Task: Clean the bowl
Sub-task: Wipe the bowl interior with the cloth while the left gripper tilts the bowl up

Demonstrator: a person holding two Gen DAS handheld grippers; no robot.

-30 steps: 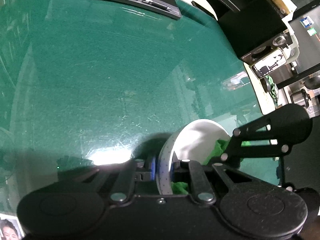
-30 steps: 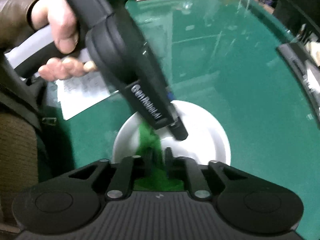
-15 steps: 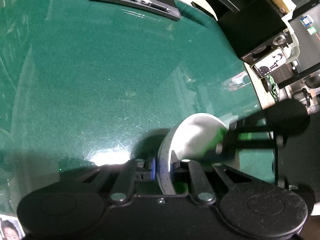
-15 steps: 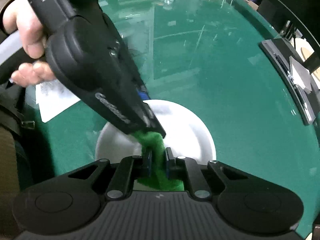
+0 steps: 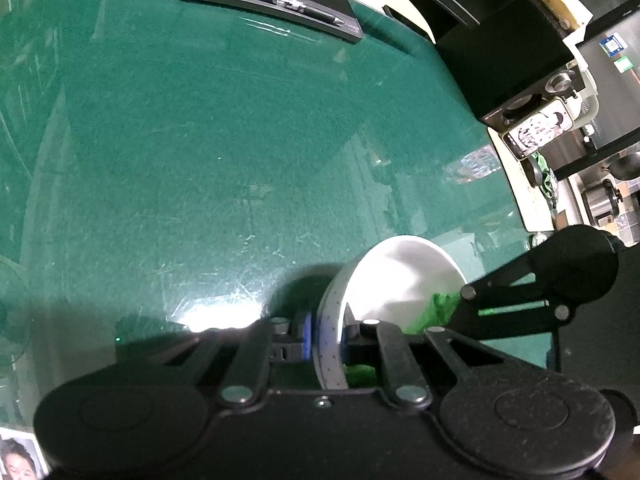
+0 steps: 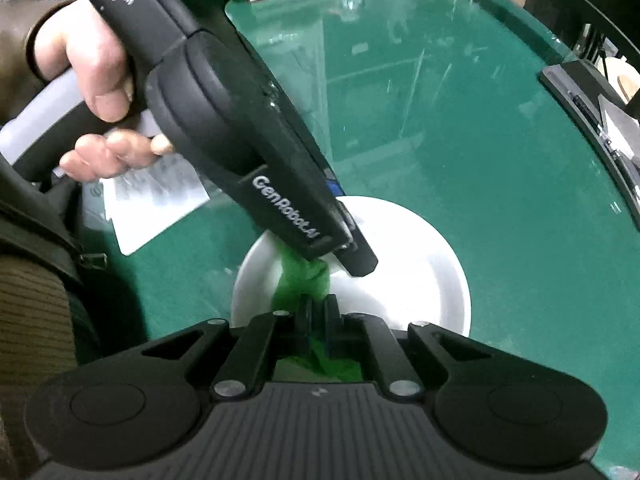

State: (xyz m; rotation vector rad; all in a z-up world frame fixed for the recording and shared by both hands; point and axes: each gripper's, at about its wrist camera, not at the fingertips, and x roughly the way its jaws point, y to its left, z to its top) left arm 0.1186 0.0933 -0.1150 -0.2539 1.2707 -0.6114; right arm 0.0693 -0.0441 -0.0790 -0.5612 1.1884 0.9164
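The bowl (image 6: 404,264) sits on the green table (image 6: 460,128), white and shallow, close to the near edge. The left gripper (image 5: 326,328) is clamped on the bowl's rim: in the left wrist view one finger lies outside the wall and the other inside, with the rim standing edge-on between them. The right gripper (image 6: 318,312) is pinched on a green cloth (image 6: 300,276), its two fingers drawn close together with the fabric bunched between them. The cloth hangs into the bowl and touches the inner surface on the near left side; part of it is hidden under the left gripper's body, so its full spread is hard to judge. From the left wrist view the cloth (image 5: 438,310) shows inside the bowl (image 5: 404,276), just beside the right gripper's linkage (image 5: 532,292). A hand (image 6: 100,80) grips the left gripper's handle. A white paper (image 6: 152,208) lies on the table beyond the bowl's left side. At the far edge a dark tray (image 5: 272,0) holds a pen (image 5: 284,0).
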